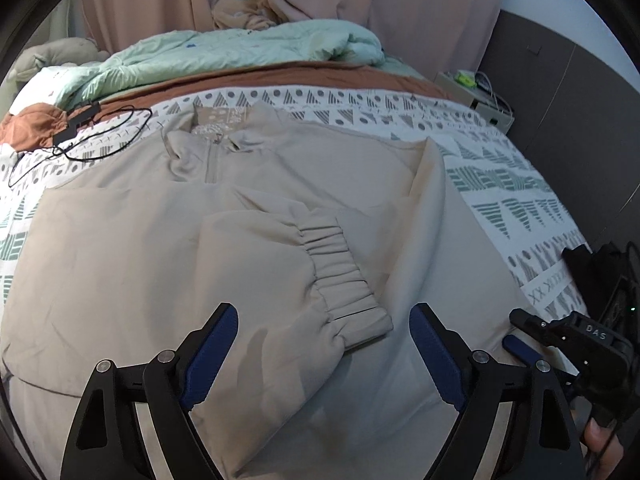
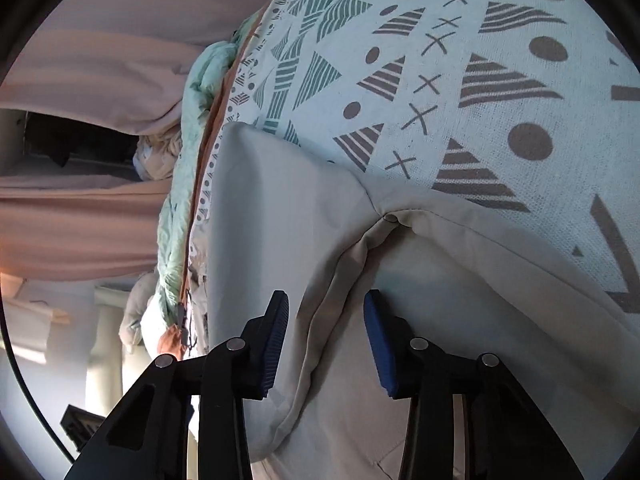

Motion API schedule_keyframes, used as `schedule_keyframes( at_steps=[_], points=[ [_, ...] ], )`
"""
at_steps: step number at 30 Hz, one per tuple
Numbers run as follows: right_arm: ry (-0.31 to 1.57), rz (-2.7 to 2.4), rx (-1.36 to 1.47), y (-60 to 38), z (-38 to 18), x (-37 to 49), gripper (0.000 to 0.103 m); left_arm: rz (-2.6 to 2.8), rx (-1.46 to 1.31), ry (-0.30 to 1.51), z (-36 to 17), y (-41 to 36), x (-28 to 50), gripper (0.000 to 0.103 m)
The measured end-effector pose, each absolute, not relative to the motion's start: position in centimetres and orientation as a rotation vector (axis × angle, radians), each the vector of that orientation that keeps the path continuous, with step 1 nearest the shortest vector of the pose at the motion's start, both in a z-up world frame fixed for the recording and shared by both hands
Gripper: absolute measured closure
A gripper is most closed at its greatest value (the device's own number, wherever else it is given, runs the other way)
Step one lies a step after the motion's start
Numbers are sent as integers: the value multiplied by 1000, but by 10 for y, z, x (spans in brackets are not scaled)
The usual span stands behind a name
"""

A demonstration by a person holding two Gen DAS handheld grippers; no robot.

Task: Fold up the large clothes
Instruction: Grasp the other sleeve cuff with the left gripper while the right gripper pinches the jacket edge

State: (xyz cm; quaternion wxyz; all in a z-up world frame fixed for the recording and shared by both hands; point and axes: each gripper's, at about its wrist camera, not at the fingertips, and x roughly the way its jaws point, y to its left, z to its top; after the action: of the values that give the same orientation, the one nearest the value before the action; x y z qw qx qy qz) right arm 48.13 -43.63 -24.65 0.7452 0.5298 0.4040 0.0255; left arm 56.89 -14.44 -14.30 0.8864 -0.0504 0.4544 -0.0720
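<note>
Left tongs (image 1: 324, 344): released above elastic cuff (image 1: 344, 276). Right tongs (image 2: 326, 340): unclenched, fabric fold between. Beige zip-neck pullover (image 1: 120, 264): flat on patterned bedspread (image 1: 500, 184), collar pointing toward mint quilt (image 1: 240, 52), long axis likewise.

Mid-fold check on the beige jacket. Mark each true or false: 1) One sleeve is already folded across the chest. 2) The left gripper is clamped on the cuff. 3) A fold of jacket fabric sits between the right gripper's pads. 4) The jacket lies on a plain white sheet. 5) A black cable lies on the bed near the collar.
1) True: the sleeve lies across the jacket.
2) False: the left gripper is open, its pads clear of the cuff.
3) True: the right gripper straddles a raised fold, pads not pressing.
4) False: the bedspread is patterned.
5) True: the cable.
</note>
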Motion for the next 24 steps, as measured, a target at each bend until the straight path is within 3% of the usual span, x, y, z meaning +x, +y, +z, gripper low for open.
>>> schedule_keyframes(
  at_steps=[4,5,6,9,11,13,24],
  points=[
    [886,60,1158,-432,-247,485,62,-143,-29,975,-158,-158,574,15],
    [888,64,1161,-432,-247,486,62,-139,-20,981,-163,-159,574,20],
    [887,68,1166,-433,-248,486,63,-140,-26,990,-167,-157,575,33],
    [887,65,1184,-438,-253,485,75,-178,-105,1012,-172,-145,577,56],
    [876,45,1210,-442,-258,482,87,-216,-163,1011,-169,-138,575,59],
    [870,38,1238,-446,-264,479,90,-244,-218,989,-160,-129,571,60],
    [852,23,1249,-448,-267,476,95,-159,-273,830,-104,-74,564,74]
  ],
)
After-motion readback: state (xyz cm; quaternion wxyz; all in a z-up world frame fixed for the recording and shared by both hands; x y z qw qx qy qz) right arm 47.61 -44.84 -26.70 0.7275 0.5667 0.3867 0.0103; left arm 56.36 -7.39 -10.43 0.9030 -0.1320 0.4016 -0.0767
